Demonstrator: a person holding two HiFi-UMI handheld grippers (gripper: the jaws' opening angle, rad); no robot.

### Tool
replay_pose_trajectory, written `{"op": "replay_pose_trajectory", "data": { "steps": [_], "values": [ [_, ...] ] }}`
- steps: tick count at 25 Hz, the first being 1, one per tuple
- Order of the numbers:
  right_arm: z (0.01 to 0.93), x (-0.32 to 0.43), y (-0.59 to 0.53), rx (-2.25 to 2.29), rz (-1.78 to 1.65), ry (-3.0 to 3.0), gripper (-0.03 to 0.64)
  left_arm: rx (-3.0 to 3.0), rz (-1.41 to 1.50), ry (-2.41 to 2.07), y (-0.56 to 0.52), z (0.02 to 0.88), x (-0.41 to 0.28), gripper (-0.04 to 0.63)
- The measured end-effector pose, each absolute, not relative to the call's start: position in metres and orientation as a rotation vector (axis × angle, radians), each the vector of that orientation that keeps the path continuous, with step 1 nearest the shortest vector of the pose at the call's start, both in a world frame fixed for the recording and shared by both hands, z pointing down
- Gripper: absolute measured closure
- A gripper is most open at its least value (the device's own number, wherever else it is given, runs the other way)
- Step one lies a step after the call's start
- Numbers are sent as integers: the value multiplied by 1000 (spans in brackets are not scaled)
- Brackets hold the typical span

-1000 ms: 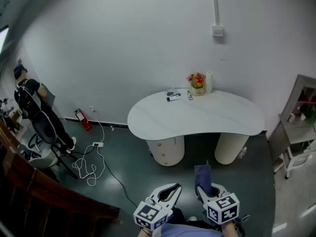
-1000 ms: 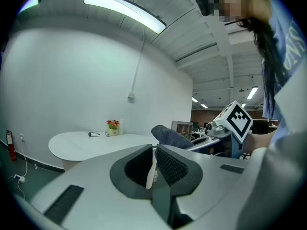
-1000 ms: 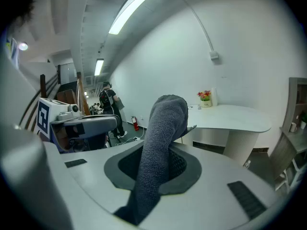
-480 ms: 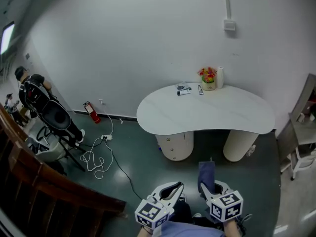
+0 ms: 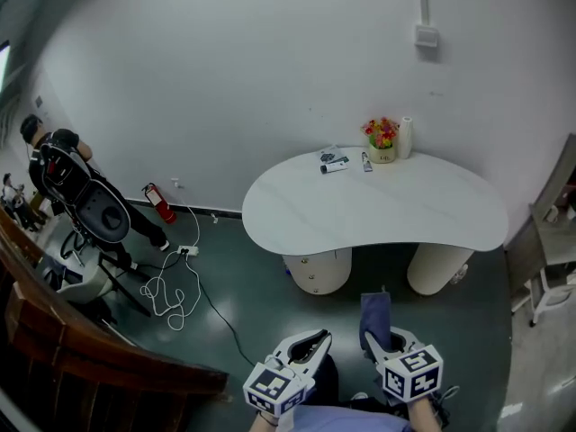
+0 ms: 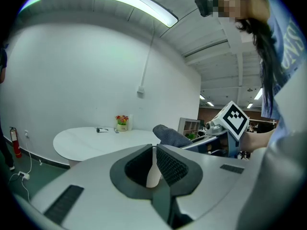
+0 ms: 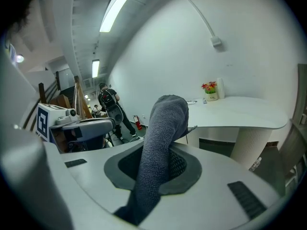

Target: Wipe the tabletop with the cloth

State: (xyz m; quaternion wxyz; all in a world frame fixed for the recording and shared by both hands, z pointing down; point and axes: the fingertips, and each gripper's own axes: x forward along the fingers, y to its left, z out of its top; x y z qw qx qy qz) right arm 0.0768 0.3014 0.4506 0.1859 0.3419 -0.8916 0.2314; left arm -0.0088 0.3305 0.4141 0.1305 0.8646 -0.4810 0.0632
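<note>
**Approach under way, cloth already gripped**

Head view: over the last second the tabletop (image 5: 378,214) has slid rightward and grown slightly in frame, while both grippers stayed low at the bottom edge. The person appears to be closing in, so wiping has not begun. The cloth (image 5: 374,311) stands up from the right gripper (image 5: 380,338), well short of the tabletop.

Left gripper view: the left gripper (image 6: 154,150) has its jaws together on nothing.

Right gripper view: the jaws clamp the grey cloth, with the tabletop well beyond it.
</note>
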Motion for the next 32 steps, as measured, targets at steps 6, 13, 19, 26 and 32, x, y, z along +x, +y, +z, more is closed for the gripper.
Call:
{"op": "replay_pose_trajectory", "data": {
  "steps": [6,13,19,26,32],
  "values": [
    [459,57,221,1043,682,-2460,549,2563,246,-1346,256,423,-40,575],
    [459,3,116,1111,705,-2420,549,2557,316,-1366,164,427,-126,575],
    [460,-39,51,1142,701,-2395,549,2504,350,-1406,113,441,-202,575],
    [459,-79,1,1140,657,-2375,549,2495,374,-1396,76,448,-248,575],
    [453,-99,-40,1103,606,-2388,549,2472,360,-1416,55,451,-259,575]
  ]
}}
